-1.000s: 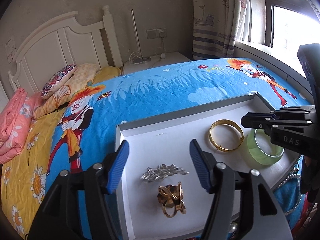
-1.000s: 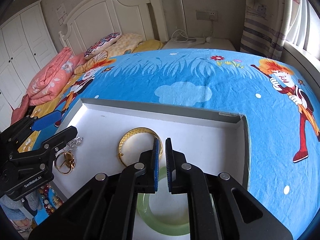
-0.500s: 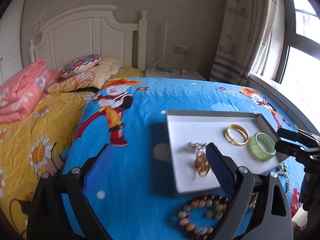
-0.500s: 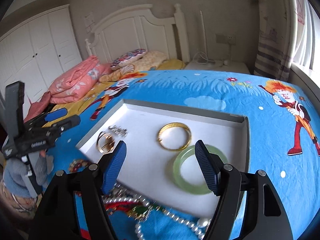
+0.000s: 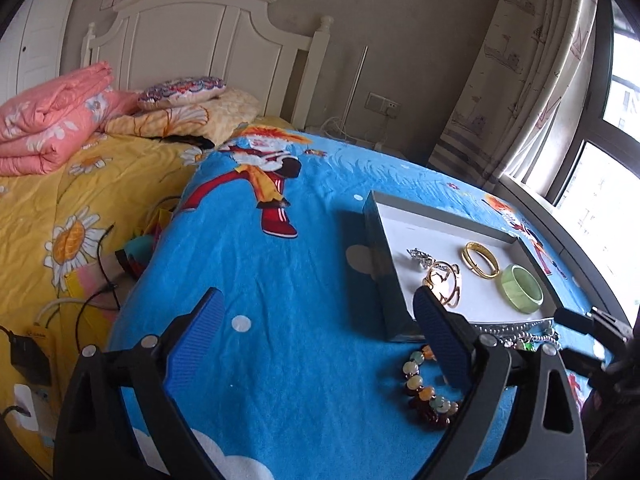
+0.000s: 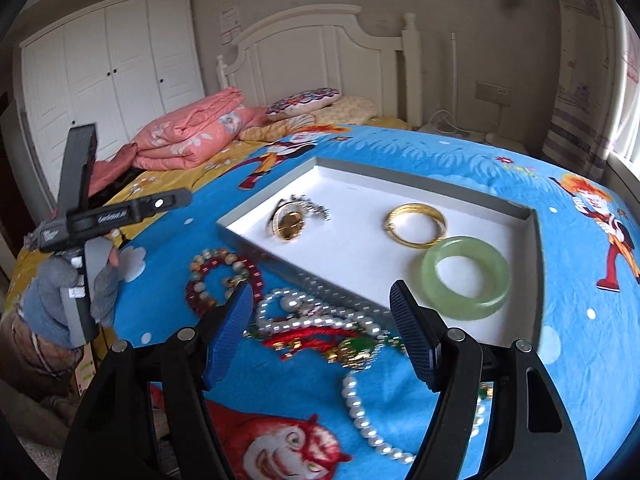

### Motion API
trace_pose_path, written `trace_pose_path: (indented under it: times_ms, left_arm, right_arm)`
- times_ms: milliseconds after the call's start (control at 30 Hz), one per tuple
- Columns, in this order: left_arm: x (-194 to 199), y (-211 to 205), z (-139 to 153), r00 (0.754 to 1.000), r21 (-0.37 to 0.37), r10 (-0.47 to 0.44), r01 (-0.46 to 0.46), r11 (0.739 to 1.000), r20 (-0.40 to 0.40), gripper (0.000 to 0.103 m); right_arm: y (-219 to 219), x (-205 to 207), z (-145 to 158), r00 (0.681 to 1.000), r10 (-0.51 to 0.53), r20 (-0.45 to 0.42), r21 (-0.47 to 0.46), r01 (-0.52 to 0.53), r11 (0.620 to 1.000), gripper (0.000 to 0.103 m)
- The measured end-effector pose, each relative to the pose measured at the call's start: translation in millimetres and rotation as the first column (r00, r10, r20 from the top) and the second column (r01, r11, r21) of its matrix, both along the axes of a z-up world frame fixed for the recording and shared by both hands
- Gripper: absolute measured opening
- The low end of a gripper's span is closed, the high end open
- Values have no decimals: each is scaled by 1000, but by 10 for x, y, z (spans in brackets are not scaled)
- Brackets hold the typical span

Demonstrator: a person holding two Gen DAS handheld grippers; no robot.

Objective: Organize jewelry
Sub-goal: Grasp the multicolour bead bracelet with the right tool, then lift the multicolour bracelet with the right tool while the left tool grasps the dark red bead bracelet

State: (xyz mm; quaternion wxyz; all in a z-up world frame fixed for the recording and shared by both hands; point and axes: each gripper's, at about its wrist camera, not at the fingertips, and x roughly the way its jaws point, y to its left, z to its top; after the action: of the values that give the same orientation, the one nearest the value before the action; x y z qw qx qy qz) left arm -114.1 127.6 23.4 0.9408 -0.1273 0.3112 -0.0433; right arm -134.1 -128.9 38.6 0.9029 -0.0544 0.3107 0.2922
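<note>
the big blue blanket [image 6: 460, 152] with cartoon people covers the bed. on it sits the white tray [image 6: 400, 178] with grey walls. four things are already in the tray: the green bangle [image 6: 466, 276] near the front right corner, the gold bangle [image 6: 416, 224] just behind it, the gold ring piece [image 6: 288, 226] on the left side, and the small silver clip [image 6: 314, 208] touching it. so part of the job looks done.

more is left, i think. outside the tray, on the blanket just in front of it, lie the coloured bead bracelet [image 6: 222, 276], the white pearl necklace [image 6: 320, 320], and the red string piece [image 6: 316, 338] with green and gold bits tangled in the pearls. these still need to go in the tray.

the right claw [image 6: 324, 330] is open and holds nothing. it hangs just over the pearl pile, so the pearls or the red string may be the next pick. the left claw [image 5: 316, 338] is wide open too and holds nothing. it is over bare blanket, with the bead bracelet [image 5: 428, 392] by its right finger.

for writing, the left claw's side, seen from the right camera, has small white letters [image 6: 112, 217] that look like "genrobot.ai". a paper [image 6: 229, 20] is on the wall but is too small to read.
</note>
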Motion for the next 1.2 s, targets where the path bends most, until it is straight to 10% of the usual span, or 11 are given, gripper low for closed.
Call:
trace_pose_path:
  times_ms: [633,1033,1200]
  left_arm:
    - [32,37,-33,999,-64,-50,49,997,-2,94]
    - [7,45,-20,998,-72,-54,55,996,14,95]
    - [4,45,-11,998,-75,-54,54,996,12,95]
  right_arm:
    - [937,-163,-146,954,296,-49,-109,-300,948,41]
    - [1282,255,-279,933,287,-219,-56,-305,951,23]
    - [1172,154,-176,945,291,-149,-23,-297,954,11]
